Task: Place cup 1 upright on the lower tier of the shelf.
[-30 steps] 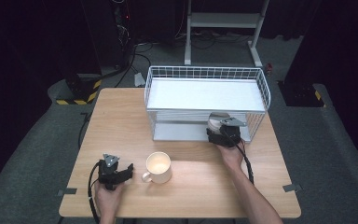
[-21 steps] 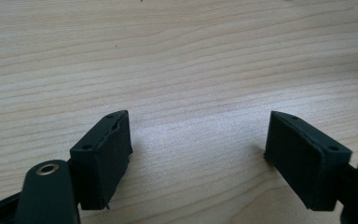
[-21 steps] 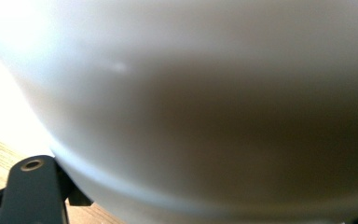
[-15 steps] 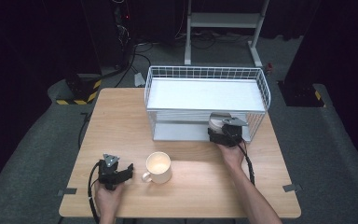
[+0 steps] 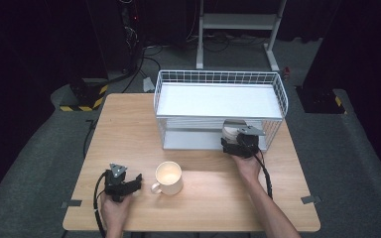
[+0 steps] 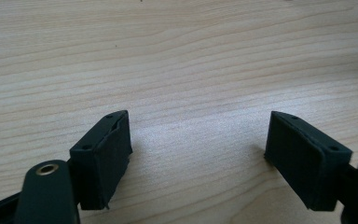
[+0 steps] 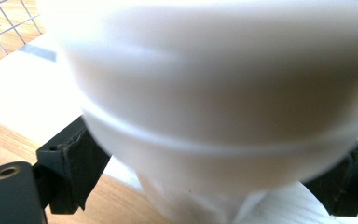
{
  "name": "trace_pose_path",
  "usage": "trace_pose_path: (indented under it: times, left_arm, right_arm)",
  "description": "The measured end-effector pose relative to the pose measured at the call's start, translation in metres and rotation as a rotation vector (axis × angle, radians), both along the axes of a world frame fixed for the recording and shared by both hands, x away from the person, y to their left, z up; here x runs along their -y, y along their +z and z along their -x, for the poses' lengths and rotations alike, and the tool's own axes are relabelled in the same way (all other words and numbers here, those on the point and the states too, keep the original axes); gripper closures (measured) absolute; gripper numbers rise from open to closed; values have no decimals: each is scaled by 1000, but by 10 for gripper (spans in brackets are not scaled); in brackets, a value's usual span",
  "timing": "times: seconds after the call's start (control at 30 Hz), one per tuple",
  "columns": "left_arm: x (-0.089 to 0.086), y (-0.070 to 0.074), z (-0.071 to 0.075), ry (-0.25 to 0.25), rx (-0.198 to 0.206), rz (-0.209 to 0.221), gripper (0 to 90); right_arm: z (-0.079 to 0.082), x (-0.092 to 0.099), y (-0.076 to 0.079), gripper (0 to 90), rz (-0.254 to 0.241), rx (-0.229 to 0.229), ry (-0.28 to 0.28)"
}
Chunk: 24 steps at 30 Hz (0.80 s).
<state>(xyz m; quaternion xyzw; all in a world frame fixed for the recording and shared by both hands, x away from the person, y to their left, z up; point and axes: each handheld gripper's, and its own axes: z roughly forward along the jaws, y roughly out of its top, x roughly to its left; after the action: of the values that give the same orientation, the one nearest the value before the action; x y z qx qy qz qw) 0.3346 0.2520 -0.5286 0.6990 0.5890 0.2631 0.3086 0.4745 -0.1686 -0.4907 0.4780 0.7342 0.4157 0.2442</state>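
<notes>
Jaws of the right gripper (image 5: pixel 237 141) have just been opening round a white bowl (image 7: pixel 214 79) at the rack's (image 5: pixel 218 106) lower front edge (likely releasing); left gripper (image 6: pixel 200 154) rests open, empty, near the table's (image 5: pixel 129 129) front-left corner.

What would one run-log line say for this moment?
right gripper: jaws just opened, white bowl between them at wire rack | left gripper: open, empty | mug: untouched

Close view looking down along the left gripper (image 6: pixel 198 144) at a pale wooden tabletop (image 6: pixel 182 56) whose grain runs across the frame. Its two black jaws rise from the lower left and lower right corners, standing wide apart, with bare wood between them and nothing held.
</notes>
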Motion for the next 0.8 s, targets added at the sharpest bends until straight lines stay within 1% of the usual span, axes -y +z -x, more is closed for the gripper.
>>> trace_pose_path:
  times: [0.07, 0.13, 0.2, 0.23, 0.3, 0.33, 0.4, 0.43, 0.47, 0.57, 0.6, 0.8]
  left_arm:
    - [0, 0, 0, 0, 0, -1, 224]
    - [0, 0, 0, 0, 0, 0, 224]
    - [0, 0, 0, 0, 0, 0, 224]
    - [0, 0, 0, 0, 0, 0, 224]
    - [0, 0, 0, 0, 0, 0, 225]
    - [0, 0, 0, 0, 0, 1, 225]
    - [0, 0, 0, 0, 0, 1, 225]
    - [0, 0, 0, -1, 0, -1, 225]
    - [0, 0, 0, 0, 0, 0, 225]
    - [0, 0, 0, -1, 0, -1, 223]
    - [0, 0, 0, 0, 0, 1, 223]
    - [0, 0, 0, 2, 0, 8, 221]
  right_arm:
    - [2, 1, 0, 103, 4, 6, 2]
    - [6, 2, 0, 104, -1, -7, -5]
    - [9, 3, -1, 106, 3, -1, -5]
    - [12, 3, -2, 108, -3, -10, -13]
    - [14, 5, -3, 125, 8, -5, -11]
    - [16, 5, -4, 129, 0, -16, -19]
    - [18, 6, -7, 143, 7, -28, -18]
    - [19, 5, -7, 149, 3, -40, -24]
    - [20, 6, -8, 160, 13, -28, -18]
    - [24, 6, -9, 198, -3, -41, -43]
    - [24, 6, -9, 208, -6, -39, -47]
    - [20, 5, -12, 232, 20, -40, -60]
